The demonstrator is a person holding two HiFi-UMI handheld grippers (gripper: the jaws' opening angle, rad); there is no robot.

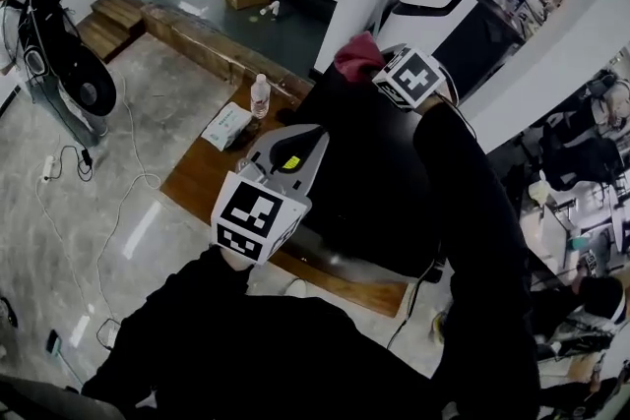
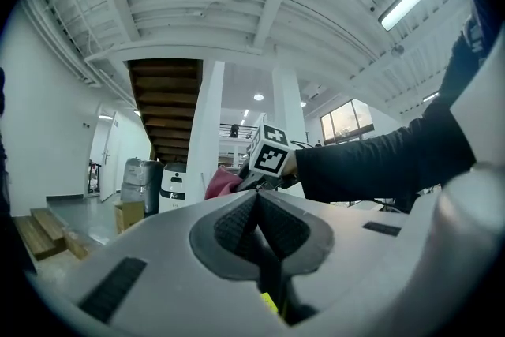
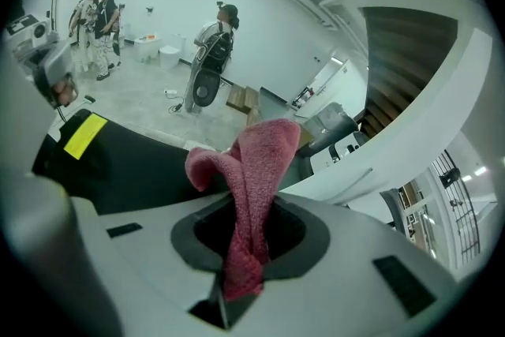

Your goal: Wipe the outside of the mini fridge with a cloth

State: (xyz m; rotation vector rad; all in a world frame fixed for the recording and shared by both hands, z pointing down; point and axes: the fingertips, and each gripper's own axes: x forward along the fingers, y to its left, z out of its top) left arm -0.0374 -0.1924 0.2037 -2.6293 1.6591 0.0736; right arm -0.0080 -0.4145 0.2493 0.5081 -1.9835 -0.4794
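Currently right claw (image 3: 251, 229) clamped on pink cloth (image 3: 254, 162) at far top edge of black mini fridge (image 1: 369, 177). Left claw (image 2: 257, 226) pressed together, holding nothing, by fridge's left side. Risk: bunched cloth gives little contact and may pull loose under pressure.

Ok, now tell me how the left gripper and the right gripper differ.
The left gripper has its jaws closed on nothing; the right gripper has its jaws pinching a pink cloth. In the head view, the left gripper is by the near left side of the black fridge; the right gripper is at its far edge. Both are shut.
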